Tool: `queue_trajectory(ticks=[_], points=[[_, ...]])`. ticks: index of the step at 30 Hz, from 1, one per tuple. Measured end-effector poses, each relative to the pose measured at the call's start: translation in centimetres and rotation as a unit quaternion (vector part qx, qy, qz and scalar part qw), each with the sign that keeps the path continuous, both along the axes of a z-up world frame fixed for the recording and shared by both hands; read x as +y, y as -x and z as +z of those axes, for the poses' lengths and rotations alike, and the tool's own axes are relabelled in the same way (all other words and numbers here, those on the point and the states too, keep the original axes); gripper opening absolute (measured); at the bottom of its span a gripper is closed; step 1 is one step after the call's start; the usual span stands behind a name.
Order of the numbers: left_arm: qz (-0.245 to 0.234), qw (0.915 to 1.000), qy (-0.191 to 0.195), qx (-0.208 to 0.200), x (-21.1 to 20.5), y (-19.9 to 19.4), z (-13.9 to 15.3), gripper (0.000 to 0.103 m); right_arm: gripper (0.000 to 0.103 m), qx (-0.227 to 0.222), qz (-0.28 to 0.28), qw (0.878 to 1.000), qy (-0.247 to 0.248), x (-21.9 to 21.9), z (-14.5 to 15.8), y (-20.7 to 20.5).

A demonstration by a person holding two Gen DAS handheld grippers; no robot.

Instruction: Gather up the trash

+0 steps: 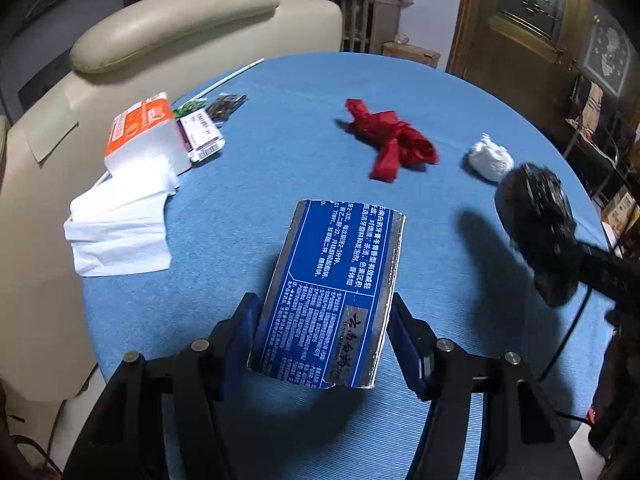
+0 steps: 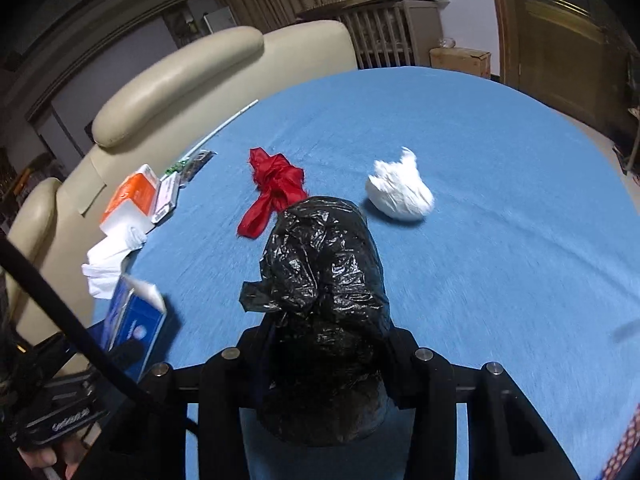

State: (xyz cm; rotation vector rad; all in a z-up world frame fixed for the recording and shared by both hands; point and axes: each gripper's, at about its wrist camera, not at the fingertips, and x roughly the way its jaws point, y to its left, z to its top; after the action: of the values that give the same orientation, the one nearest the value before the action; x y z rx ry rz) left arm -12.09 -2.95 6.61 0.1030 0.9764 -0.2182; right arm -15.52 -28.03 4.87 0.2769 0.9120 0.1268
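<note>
Chinese print, white on blue carton (image 1: 328, 296), long axis away from left gripper (image 1: 320, 320) clamping it; right gripper (image 2: 324, 344) clamps black bag (image 2: 324, 280) beside carton.

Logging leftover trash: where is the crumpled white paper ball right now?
The white paper ball lies on the blue tablecloth, right of the red ribbon and just beyond the black bag in the right gripper's jaws.

Your left gripper (image 1: 322, 320): black linkage arms with silver round screw heads, blue pads (image 1: 240, 336) on the fingers. Your right gripper (image 2: 326, 344): the same black frame and silver screws; a black cable (image 2: 68, 324) crosses at left.
</note>
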Motion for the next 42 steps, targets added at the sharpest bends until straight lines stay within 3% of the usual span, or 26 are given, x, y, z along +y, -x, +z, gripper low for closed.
queue_trajectory(ticks=[16, 42], points=[[-0.060, 0.9980, -0.020, -0.007, -6.2, 2.9, 0.0, 0.064, 0.047, -0.010, -0.072, 0.996, -0.049, -3.6, 0.6, 11.5], [-0.061, 0.9980, -0.017, -0.002, -6.6, 3.7, -0.9, 0.063, 0.047, -0.020, -0.085, 0.996, -0.024, -3.0, 1.5, 12.6]])
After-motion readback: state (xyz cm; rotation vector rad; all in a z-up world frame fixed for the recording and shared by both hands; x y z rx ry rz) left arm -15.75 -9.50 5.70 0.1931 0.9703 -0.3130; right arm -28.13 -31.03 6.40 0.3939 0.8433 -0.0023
